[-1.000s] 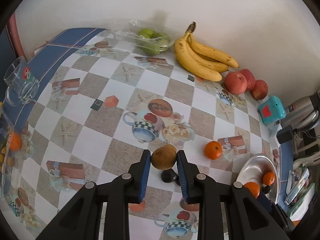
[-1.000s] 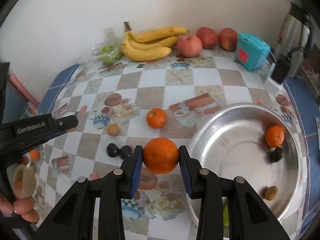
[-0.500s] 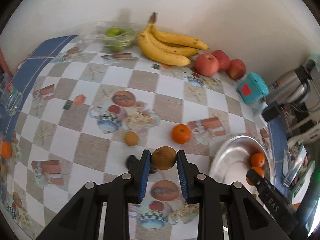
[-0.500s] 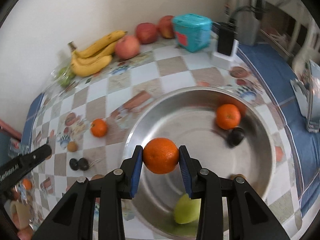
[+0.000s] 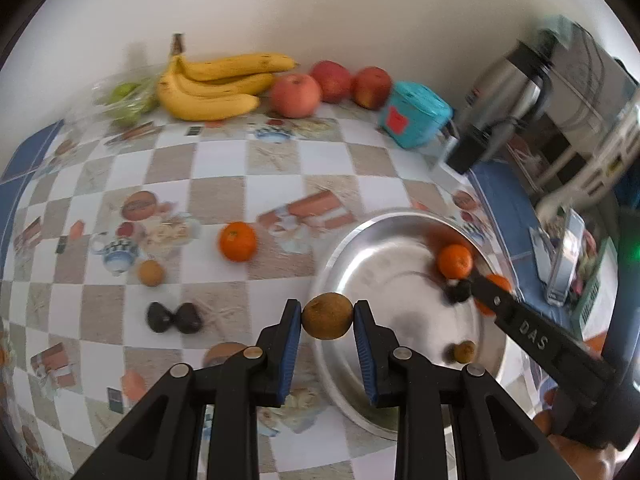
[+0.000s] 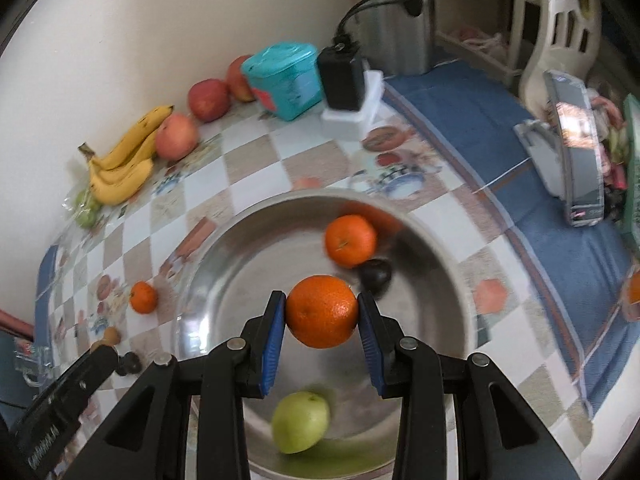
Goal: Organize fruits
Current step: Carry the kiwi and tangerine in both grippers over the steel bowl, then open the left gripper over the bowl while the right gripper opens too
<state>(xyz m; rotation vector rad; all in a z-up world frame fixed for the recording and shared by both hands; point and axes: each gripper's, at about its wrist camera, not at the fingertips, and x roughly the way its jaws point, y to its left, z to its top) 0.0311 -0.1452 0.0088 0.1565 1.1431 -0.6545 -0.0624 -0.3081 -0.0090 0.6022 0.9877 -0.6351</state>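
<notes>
My left gripper (image 5: 327,317) is shut on a brown kiwi (image 5: 327,316), held above the left rim of the steel bowl (image 5: 344,248). My right gripper (image 6: 322,312) is shut on an orange (image 6: 322,311), held over the middle of the bowl (image 6: 240,216). In the bowl lie another orange (image 6: 350,240), a dark fruit (image 6: 376,274), a green apple (image 6: 301,422) and a small kiwi (image 5: 464,351). On the table to the left lie an orange (image 5: 237,241), a small brown fruit (image 5: 151,273) and two dark fruits (image 5: 173,317).
Bananas (image 5: 216,86), three red apples (image 5: 298,94) and a bag of green fruit (image 5: 126,98) line the back wall. A teal box (image 5: 416,120), a black adapter (image 6: 341,76) and a steel kettle (image 5: 504,88) stand at the back right. A blue cloth (image 6: 520,160) covers the right side.
Both grippers have moved right toward the bowl with their fruits. The right gripper now hangs further over the bowl's middle. The left gripper has reached the bowl's left rim.
</notes>
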